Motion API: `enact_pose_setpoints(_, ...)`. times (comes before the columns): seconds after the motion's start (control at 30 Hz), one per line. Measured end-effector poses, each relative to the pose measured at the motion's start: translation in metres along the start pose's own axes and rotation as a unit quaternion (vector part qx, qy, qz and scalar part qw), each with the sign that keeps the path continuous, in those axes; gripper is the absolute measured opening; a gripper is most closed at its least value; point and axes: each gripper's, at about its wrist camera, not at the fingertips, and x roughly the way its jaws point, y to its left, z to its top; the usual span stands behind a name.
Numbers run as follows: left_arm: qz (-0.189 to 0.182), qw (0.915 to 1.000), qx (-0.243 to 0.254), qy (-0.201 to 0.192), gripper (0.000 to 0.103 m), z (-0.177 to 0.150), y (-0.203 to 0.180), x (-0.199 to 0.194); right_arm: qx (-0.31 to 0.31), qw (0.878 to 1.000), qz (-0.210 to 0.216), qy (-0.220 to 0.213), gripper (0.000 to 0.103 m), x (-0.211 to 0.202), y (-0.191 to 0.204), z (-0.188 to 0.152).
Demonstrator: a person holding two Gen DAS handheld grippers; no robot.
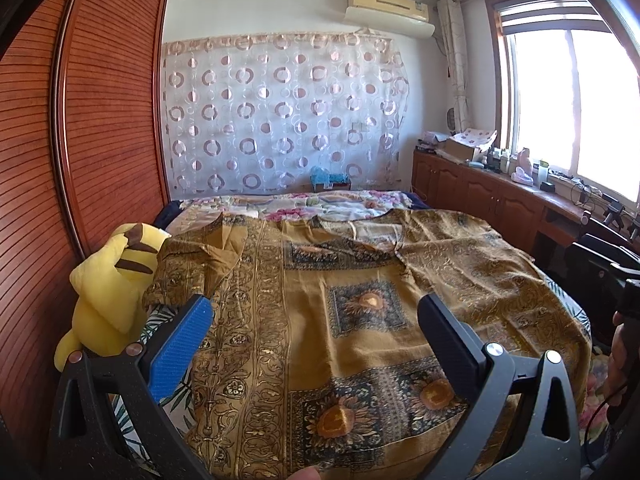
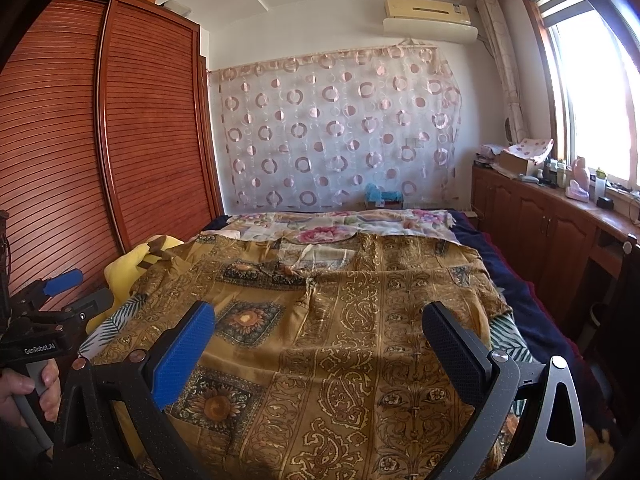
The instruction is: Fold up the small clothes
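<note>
A mustard patterned garment (image 1: 352, 320) is spread flat across the bed (image 2: 532, 312), filling the centre of both frames. The left gripper (image 1: 316, 316) and right gripper (image 2: 320, 328) are held wide open above it, nothing grasped.

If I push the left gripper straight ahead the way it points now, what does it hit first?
Most likely the golden patterned garment spread on the bed: the open left gripper frames it, angled slightly down. The yellow plush toy sits left of that line. Depth is hard to judge through the fisheye.
</note>
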Motion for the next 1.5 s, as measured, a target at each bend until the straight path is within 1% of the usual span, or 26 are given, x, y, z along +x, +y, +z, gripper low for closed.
enact_pose_setpoints(0.07,0.000,0.9999,-0.001,0.010,0.103,-0.003,0.010,0.008,-0.002,1.000,0.014,0.014,0.103,0.012,0.001,0.001)
enact_pose_setpoints(0.1,0.002,0.9998,0.001,0.018,0.103,-0.001,0.015,0.015,-0.007,1.000,0.016,0.020,0.103,0.018,0.002,0.002)
enact_pose_setpoints(0.17,0.007,0.9996,0.004,0.026,0.103,-0.011,0.027,0.031,-0.016,0.999,0.017,0.029,0.103,0.031,0.002,0.004)
enact_pose_setpoints(0.2,0.012,0.9995,0.007,0.030,0.103,-0.011,0.032,0.036,-0.021,0.999,0.020,0.034,0.103,0.039,0.002,0.006)
enact_pose_setpoints(0.33,0.023,0.9989,0.005,0.041,0.103,-0.014,0.055,0.053,-0.026,0.998,0.040,0.042,0.103,0.064,0.001,0.015)
enact_pose_setpoints(0.37,0.025,0.9986,0.001,0.047,0.103,-0.013,0.065,0.060,-0.028,0.998,0.042,0.043,0.103,0.069,0.000,0.017)
enact_pose_setpoints(0.43,0.029,0.9981,0.001,0.055,0.103,-0.014,0.073,0.066,-0.037,0.997,0.046,0.047,0.103,0.083,0.001,0.023)
enact_pose_setpoints(0.53,0.032,0.9972,-0.001,0.068,0.103,-0.011,0.091,0.079,-0.043,0.996,0.063,0.053,0.103,0.096,0.001,0.025)
enact_pose_setpoints(0.63,0.033,0.9963,-0.005,0.079,0.103,-0.007,0.104,0.090,-0.047,0.993,0.081,0.071,0.103,0.112,-0.003,0.027)
enact_pose_setpoints(0.7,0.036,0.9953,-0.012,0.089,0.102,-0.005,0.119,0.101,-0.049,0.991,0.088,0.082,0.103,0.121,-0.006,0.029)
enact_pose_setpoints(0.77,0.036,0.9943,-0.023,0.097,0.097,-0.005,0.134,0.110,-0.055,0.990,0.096,0.092,0.103,0.131,-0.008,0.031)
enact_pose_setpoints(0.87,0.038,0.9908,-0.038,0.124,0.090,-0.009,0.157,0.123,-0.063,0.987,0.103,0.105,0.103,0.145,-0.012,0.036)
enact_pose_setpoints(0.93,0.040,0.9880,-0.037,0.145,0.085,-0.012,0.163,0.129,-0.068,0.985,0.108,0.113,0.103,0.153,-0.013,0.039)
enact_pose_setpoints(0.97,0.045,0.9860,-0.035,0.157,0.085,-0.016,0.169,0.135,-0.070,0.985,0.111,0.116,0.103,0.156,-0.014,0.040)
enact_pose_setpoints(1.13,0.061,0.9770,-0.011,0.204,0.072,-0.029,0.176,0.155,-0.083,0.980,0.122,0.131,0.103,0.176,-0.013,0.046)
enact_pose_setpoints(1.23,0.058,0.9725,0.003,0.226,0.071,-0.031,0.181,0.167,-0.092,0.977,0.126,0.142,0.103,0.193,-0.010,0.050)
enact_pose_setpoints(1.27,0.064,0.9712,0.008,0.229,0.070,-0.031,0.182,0.170,-0.095,0.977,0.127,0.145,0.103,0.195,-0.009,0.050)
enact_pose_setpoints(1.3,0.072,0.9699,0.013,0.232,0.069,-0.031,0.183,0.174,-0.098,0.976,0.126,0.147,0.103,0.199,-0.007,0.052)
enact_pose_setpoints(1.37,0.074,0.9704,0.014,0.229,0.064,-0.028,0.186,0.179,-0.103,0.976,0.124,0.149,0.103,0.202,-0.008,0.054)
enact_pose_setpoints(1.4,0.075,0.9720,0.013,0.222,0.058,-0.026,0.187,0.179,-0.104,0.976,0.120,0.147,0.103,0.201,-0.008,0.056)
enact_pose_setpoints(1.43,0.073,0.9759,0.011,0.206,0.047,-0.022,0.188,0.176,-0.106,0.977,0.116,0.145,0.103,0.202,-0.006,0.057)
enact_pose_setpoints(1.5,0.061,0.9832,0.006,0.172,0.038,-0.015,0.188,0.169,-0.108,0.977,0.114,0.141,0.103,0.201,-0.005,0.059)
